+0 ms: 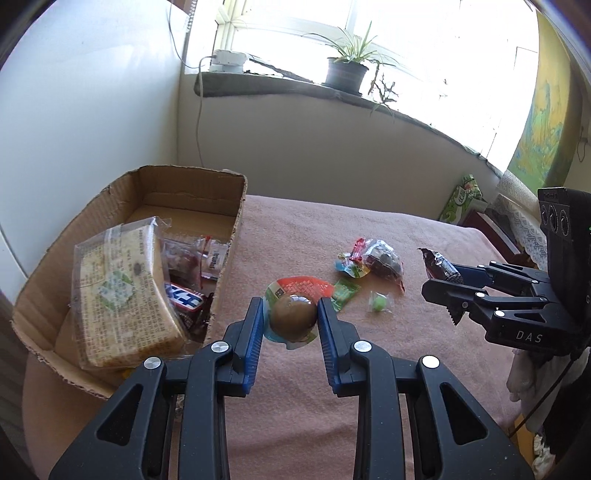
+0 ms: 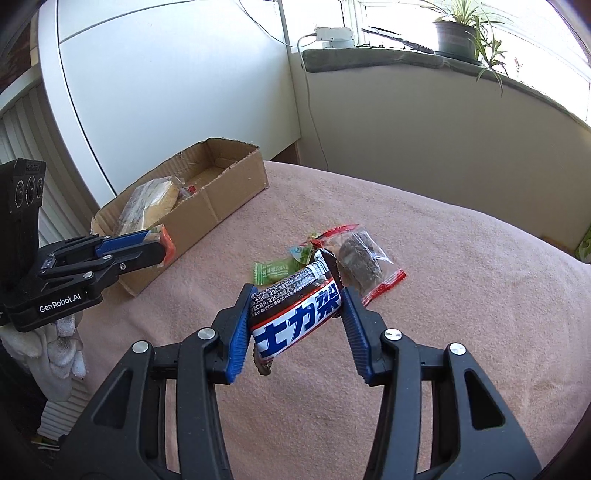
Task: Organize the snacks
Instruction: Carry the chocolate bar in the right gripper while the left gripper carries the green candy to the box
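Daylight floods in through the window (image 1: pixel 388 33), blown out to pure white. Walls and cloth (image 2: pixel 461 295) are evenly lit, with soft shadows. Both views are sharp at centre; fisheye bending and dark vignetting take the corners.

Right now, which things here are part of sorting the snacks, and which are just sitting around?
Job:
cardboard box
jelly cup in left tool
chocolate bar in right tool
loose candies on the blanket

Lying about:
potted plant
green tissue pack

Blanket (image 2: pixel 443 295): plain pink. Cardboard box (image 2: pixel 207 210): brown. Snack bar (image 2: pixel 295 317): brown, white band (blue lettering). Fingers (image 2: pixel 238 339): blue ribbed.
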